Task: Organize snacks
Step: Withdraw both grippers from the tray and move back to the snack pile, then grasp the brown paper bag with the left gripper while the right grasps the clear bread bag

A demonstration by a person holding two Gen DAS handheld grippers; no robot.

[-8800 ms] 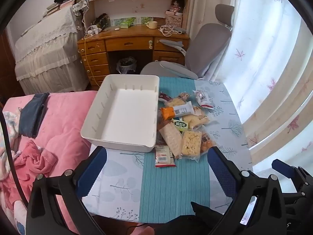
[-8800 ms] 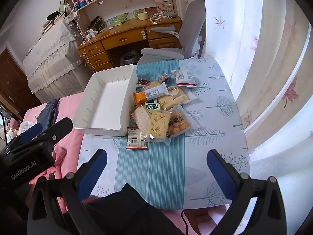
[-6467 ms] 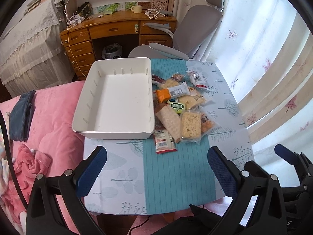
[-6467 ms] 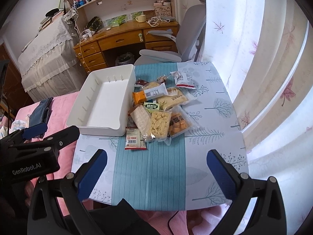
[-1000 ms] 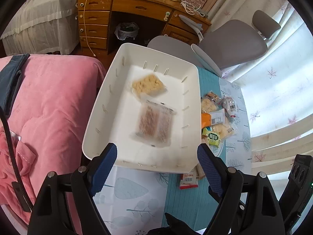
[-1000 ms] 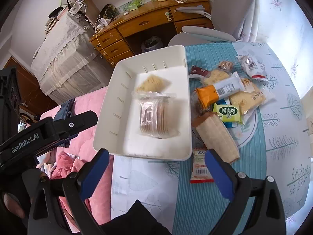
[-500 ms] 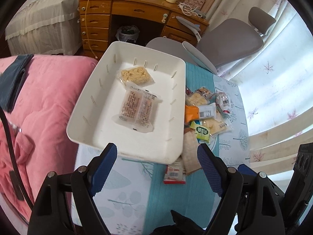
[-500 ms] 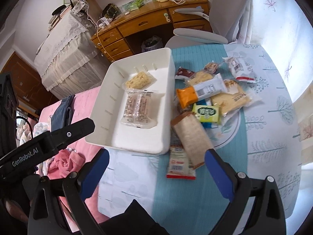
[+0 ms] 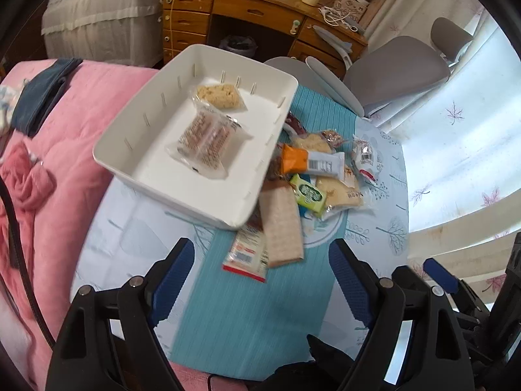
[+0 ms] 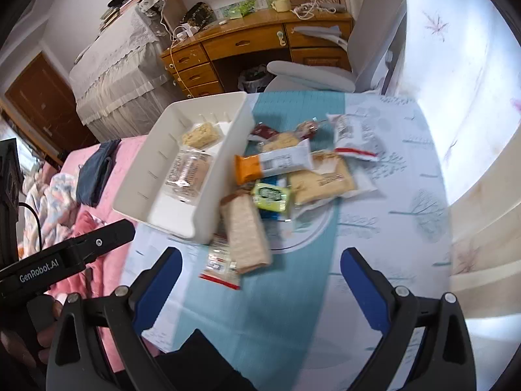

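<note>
A white tray [image 9: 130,159] [image 10: 208,195] on the table holds a yellow rice-crisp pack [image 9: 219,95] [image 10: 200,135] and a clear pack of round crackers [image 9: 206,140] [image 10: 187,172]. Right of it lies a pile of snacks: a long cracker pack [image 9: 281,224] [image 10: 246,233], a red-and-white sachet [image 9: 246,255] [image 10: 221,265], a green pack [image 9: 307,194] [image 10: 272,197], an orange-and-white bar [image 9: 311,163] [image 10: 272,163]. My left gripper [image 9: 262,282] is open and empty above the table's near edge. My right gripper [image 10: 260,288] is open and empty, near the sachet.
A pink bed [image 9: 71,104] borders the table on the left. A grey office chair [image 9: 390,68] and wooden desk [image 9: 260,9] stand beyond the table. Curtains [image 9: 456,150] hang on the right. The left gripper's body [image 10: 65,254] shows in the right wrist view.
Both grippers have swung right and come lower toward the snack pile. Since the earliest frames, the rice-crisp pack and the round-cracker pack have gone from the pile into the tray.
</note>
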